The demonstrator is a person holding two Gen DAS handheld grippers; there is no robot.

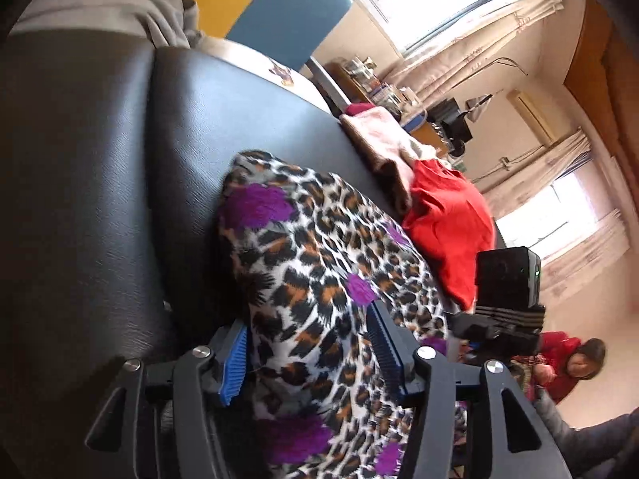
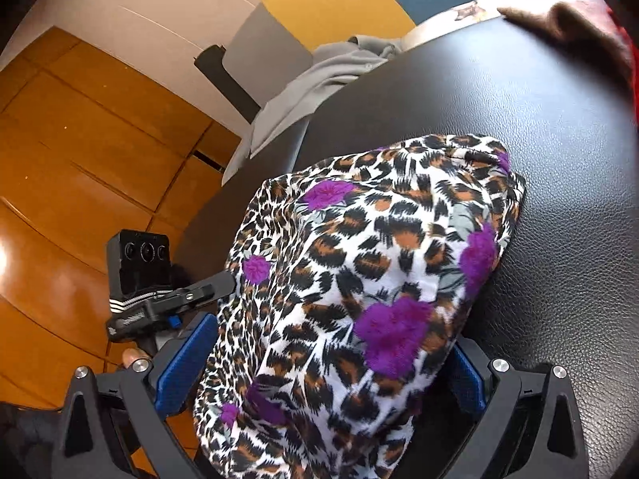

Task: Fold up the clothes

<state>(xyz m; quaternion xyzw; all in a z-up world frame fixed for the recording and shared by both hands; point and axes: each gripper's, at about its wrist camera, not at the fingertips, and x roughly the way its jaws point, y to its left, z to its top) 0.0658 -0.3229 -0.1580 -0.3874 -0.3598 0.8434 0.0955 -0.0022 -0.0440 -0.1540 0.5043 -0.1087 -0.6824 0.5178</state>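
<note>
A leopard-print garment with purple flowers (image 1: 319, 247) lies bunched on a black leather surface (image 1: 100, 199). My left gripper (image 1: 307, 319) straddles its near end. The blue pads (image 1: 233, 363) stand apart with cloth between them and draped over the right finger. In the right wrist view the same garment (image 2: 359, 259) fills the gap of my right gripper (image 2: 335, 331), whose jaws are spread wide. Its left pad (image 2: 183, 363) is clear of the cloth, and its right pad is half hidden under the fabric. Each view shows the other gripper's camera block (image 1: 507, 279) (image 2: 139, 259).
A red garment (image 1: 447, 219) and a pinkish-brown one (image 1: 383, 139) lie beyond the leopard cloth. A grey garment (image 2: 311, 80) hangs over the far edge of the surface. Wooden floor (image 2: 80, 139) lies to the left. A person in red (image 1: 571, 363) sits in the background.
</note>
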